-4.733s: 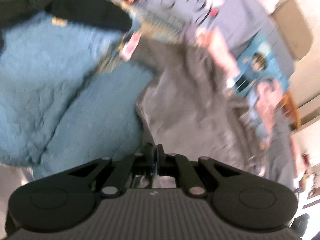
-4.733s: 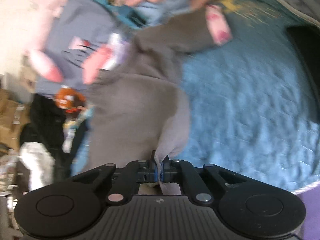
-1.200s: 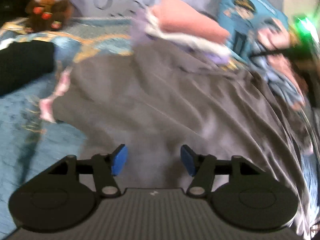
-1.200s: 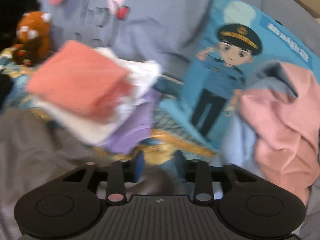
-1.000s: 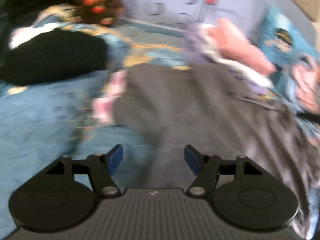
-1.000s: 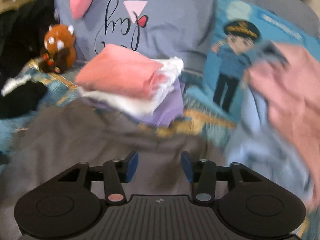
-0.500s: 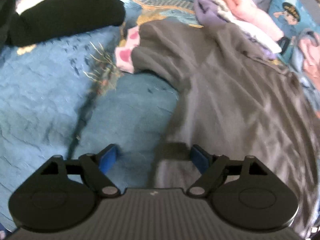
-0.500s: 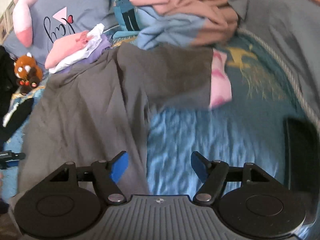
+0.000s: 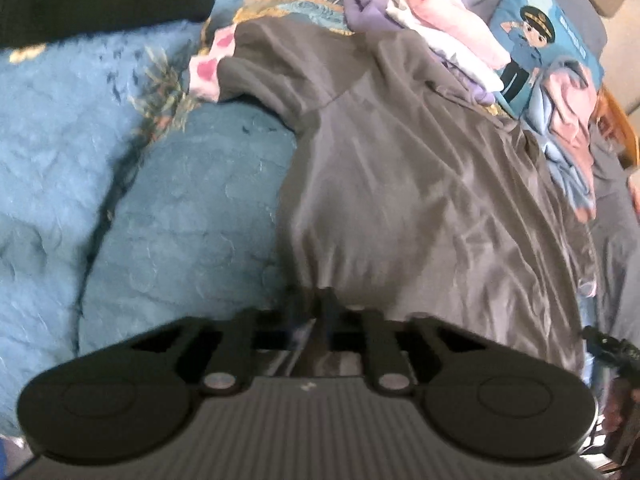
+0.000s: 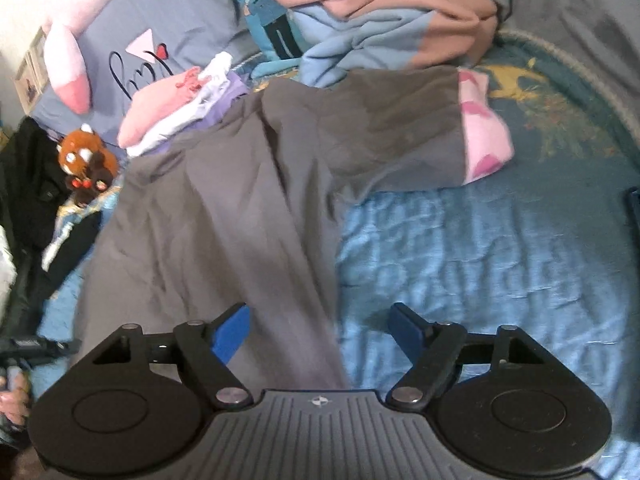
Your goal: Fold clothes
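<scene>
Left gripper (image 9: 318, 312) pinches the grey shirt's (image 10: 224, 216) hem, right gripper (image 10: 318, 330) gapes over its other corner, no fold yet, folded stack (image 10: 176, 108) behind.

Grey garment (image 10: 224, 208) – pink patterned cuffs (image 10: 482, 144) – on blue bedspread (image 10: 480, 264).

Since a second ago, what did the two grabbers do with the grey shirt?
The left gripper came down to the near edge of the grey shirt and has just closed on it. The right gripper swung from the folded pile to the shirt's other bottom corner, jaws opening, gripping nothing yet. The shirt stayed spread on the blue blanket.
</scene>
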A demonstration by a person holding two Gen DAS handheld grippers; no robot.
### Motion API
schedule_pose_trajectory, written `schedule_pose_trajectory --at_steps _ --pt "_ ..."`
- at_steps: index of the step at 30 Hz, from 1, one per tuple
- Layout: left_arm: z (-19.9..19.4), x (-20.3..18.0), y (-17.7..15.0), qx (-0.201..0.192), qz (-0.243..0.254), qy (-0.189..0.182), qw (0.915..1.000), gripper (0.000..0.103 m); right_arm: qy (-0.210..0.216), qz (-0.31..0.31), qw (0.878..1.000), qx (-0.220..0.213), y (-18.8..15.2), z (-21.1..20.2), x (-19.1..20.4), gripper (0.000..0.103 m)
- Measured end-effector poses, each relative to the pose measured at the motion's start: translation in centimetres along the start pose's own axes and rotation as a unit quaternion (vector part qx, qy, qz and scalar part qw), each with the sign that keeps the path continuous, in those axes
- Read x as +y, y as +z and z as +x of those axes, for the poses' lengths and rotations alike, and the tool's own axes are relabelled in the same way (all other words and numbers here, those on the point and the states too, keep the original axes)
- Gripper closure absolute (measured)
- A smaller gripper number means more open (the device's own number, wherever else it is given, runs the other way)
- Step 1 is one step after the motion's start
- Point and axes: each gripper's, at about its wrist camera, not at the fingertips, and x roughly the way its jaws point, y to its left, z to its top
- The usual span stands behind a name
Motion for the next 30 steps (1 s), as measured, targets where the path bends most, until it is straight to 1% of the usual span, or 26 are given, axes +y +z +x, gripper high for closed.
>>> schedule_pose_trajectory --at_steps 2,3,4,5,6,8,11,16,20,23,25,27,28,29,30 --pt "-0.1 -0.2 -0.1 -0.002 0.0 0.002 1.0 0.099 0.021 0.016 1.0 0.006 0.2 0.4 0.1 0.034" --pt "-0.3 -0.4 -0.1 -0.004 0.001 0.004 1.0 0.1 0.032 0.024 0.999 0.012 0.2 0.6 0.0 0.049" --pt "-0.5 -0.6 -0.2 -0.006 0.002 0.005 1.0 0.1 0.035 0.024 0.999 0.019 0.1 0.8 0.2 0.073" --pt "-0.7 -0.8 -0.3 -0.01 -0.001 -0.001 1.0 0.1 0.036 0.022 0.999 0.025 -0.1 0.9 0.3 0.083" --pt "-1.0 -0.8 -0.4 -0.013 -0.005 -0.007 0.9999 0.1 0.038 0.021 0.999 0.032 -0.2 1.1 0.4 0.096" --pt "-1.4 -0.8 -0.6 -0.02 -0.013 -0.024 0.9994 0.101 0.04 0.034 0.998 0.03 -0.5 1.0 0.4 0.098" --pt "-2.0 -0.4 -0.8 -0.028 -0.029 -0.053 0.9978 0.101 0.042 0.048 0.998 0.011 -0.6 -0.1 0.5 0.099" --pt "-3.9 0.9 -1.1 -0.048 -0.07 -0.06 0.9946 0.101 0.031 0.02 0.999 -0.007 0.0 -3.0 1.6 0.099" --pt "-5.6 0.7 -1.4 -0.058 -0.059 -0.053 0.9952 0.101 0.03 -0.011 0.999 -0.011 0.5 -5.3 2.7 0.099" --pt "-7.6 0.9 -2.3 -0.065 -0.057 -0.051 0.9949 0.101 0.032 -0.03 0.999 -0.008 0.5 -7.0 3.3 0.099" --pt "-9.2 1.2 -3.2 -0.071 -0.06 -0.052 0.9942 0.101 0.035 -0.037 0.999 0.002 0.2 -7.9 3.3 0.099" --pt "-10.7 1.7 -4.5 -0.074 -0.064 -0.051 0.9939 0.101 0.032 -0.038 0.998 0.029 -0.5 -8.0 3.0 0.098" --pt "-11.0 1.9 -5.1 -0.072 -0.065 -0.044 0.9943 0.101 0.022 -0.041 0.998 0.044 -1.0 -7.8 2.8 0.098" --pt "-11.3 2.3 -5.8 -0.065 -0.067 -0.03 0.9951 0.101 0.01 -0.041 0.997 0.065 -1.7 -7.3 2.5 0.097" --pt "-11.3 2.8 -6.5 -0.056 -0.074 -0.025 0.9953 0.101 -0.001 -0.04 0.995 0.088 -2.3 -6.7 2.2 0.097"
